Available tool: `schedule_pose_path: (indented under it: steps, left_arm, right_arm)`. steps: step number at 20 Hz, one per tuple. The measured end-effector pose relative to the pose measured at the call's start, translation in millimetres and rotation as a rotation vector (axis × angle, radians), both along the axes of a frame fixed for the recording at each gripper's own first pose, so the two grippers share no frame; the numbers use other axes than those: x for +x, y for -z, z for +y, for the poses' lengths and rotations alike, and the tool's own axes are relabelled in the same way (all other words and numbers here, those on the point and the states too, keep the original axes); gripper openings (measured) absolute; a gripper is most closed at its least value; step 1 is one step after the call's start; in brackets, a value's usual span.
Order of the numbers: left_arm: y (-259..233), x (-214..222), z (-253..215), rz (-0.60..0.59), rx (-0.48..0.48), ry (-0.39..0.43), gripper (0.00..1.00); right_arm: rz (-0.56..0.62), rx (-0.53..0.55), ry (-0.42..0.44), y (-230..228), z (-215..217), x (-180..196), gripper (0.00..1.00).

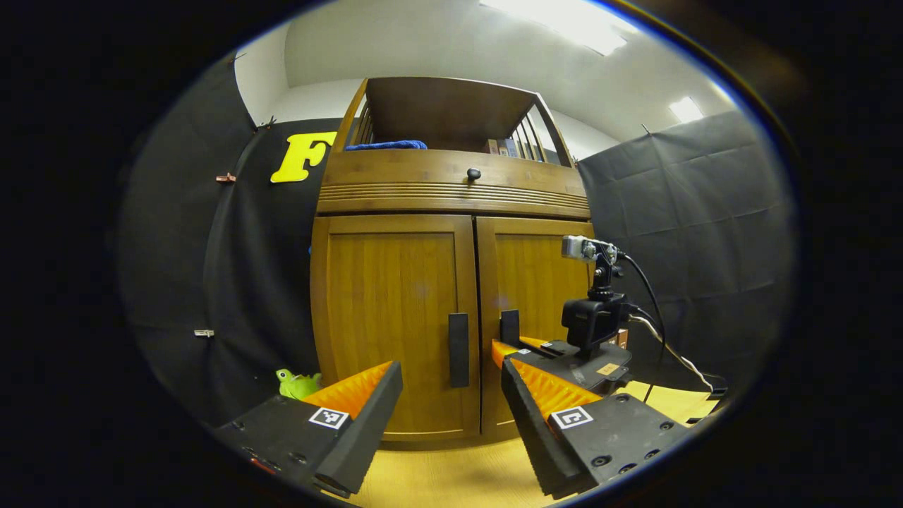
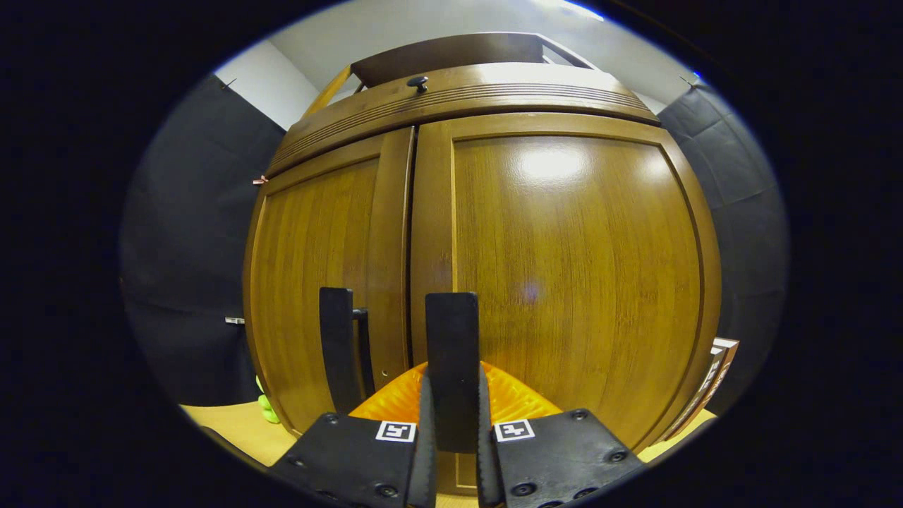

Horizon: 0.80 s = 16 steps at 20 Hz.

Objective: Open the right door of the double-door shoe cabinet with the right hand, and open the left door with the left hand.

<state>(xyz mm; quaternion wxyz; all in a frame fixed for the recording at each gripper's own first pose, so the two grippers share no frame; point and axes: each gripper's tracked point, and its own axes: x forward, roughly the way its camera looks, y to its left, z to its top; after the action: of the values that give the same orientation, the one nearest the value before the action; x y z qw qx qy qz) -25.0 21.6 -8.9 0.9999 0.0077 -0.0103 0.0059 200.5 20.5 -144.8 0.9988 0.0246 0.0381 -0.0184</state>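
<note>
Pinching the right door handle (image 2: 452, 367), right hand-held gripper (image 2: 452, 416); left hand-held gripper (image 1: 451, 416) spread.

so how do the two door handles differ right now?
The right door handle sits between the right gripper fingers, which are closed on it; the left door handle is untouched, with the left gripper open and short of it. In the left gripper view the right handle is partly hidden behind the right gripper. Both are dark vertical bars, and both doors are closed.

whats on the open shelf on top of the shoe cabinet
A blue cloth-like item lies at the left and a few small boxes at the right; the shelf's floor is hidden by the front panel.
</note>
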Motion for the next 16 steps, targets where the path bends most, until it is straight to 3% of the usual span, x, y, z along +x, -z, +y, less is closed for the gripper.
schedule_pose_path:
  steps: [4, 7, 16]
  left_arm:
    - [1, -7, -1, -0.002, -0.003, 0.0, 0.87]
    - [1, -11, 0, -0.003, -0.021, -0.001, 0.88]
    - [7, -14, -20, 0.023, -0.019, 0.013, 0.89]
  right_arm:
    - [0.036, -0.01, -0.032, -2, 3, -13, 0.29]
    - [0.06, -0.039, -0.086, -7, 5, -35, 0.26]
    - [0.082, -0.022, -0.161, -32, -12, -122, 0.26]
